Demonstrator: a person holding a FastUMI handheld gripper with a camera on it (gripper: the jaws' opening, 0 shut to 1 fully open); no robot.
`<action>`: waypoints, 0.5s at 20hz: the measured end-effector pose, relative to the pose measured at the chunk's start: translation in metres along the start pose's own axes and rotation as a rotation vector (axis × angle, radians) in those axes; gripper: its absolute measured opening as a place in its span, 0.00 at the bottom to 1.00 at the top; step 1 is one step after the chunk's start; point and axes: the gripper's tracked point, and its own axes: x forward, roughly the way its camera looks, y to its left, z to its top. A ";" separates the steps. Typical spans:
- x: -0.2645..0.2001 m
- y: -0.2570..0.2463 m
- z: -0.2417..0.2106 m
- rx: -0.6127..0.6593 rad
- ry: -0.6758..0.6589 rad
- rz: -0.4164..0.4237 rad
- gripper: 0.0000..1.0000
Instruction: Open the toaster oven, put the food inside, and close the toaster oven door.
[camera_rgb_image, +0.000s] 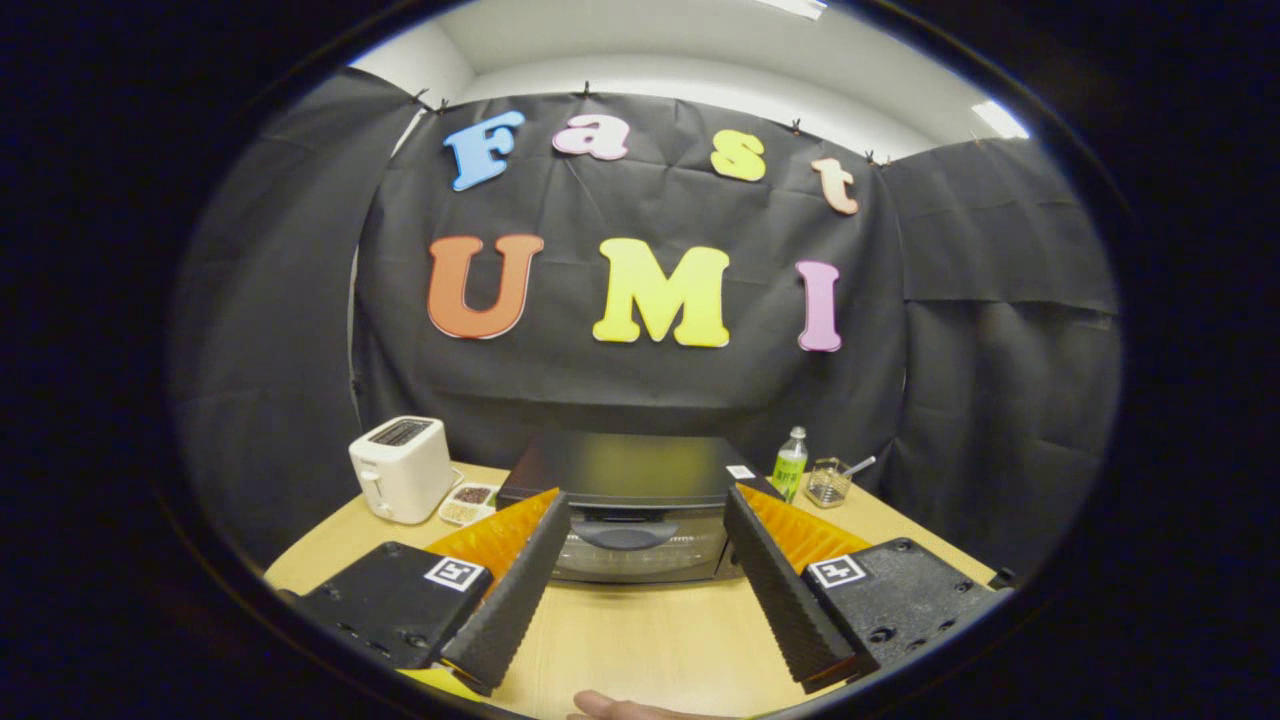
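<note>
We see our gripper (645, 515) with its fingers wide apart and holding nothing, the closed toaster oven (628, 505) just beyond them on the table (650, 630).

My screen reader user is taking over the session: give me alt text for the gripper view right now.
The open gripper points at a closed toaster oven just ahead on a wooden table, holding nothing. A white toaster and small dish stand to the oven's left, a green bottle and glass jar to its right.
</note>
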 end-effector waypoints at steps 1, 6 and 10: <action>0.013 0.002 -0.011 0.007 0.021 0.001 1.00; 0.068 0.009 -0.042 0.005 0.063 0.007 1.00; 0.109 0.006 -0.064 -0.014 0.132 -0.028 1.00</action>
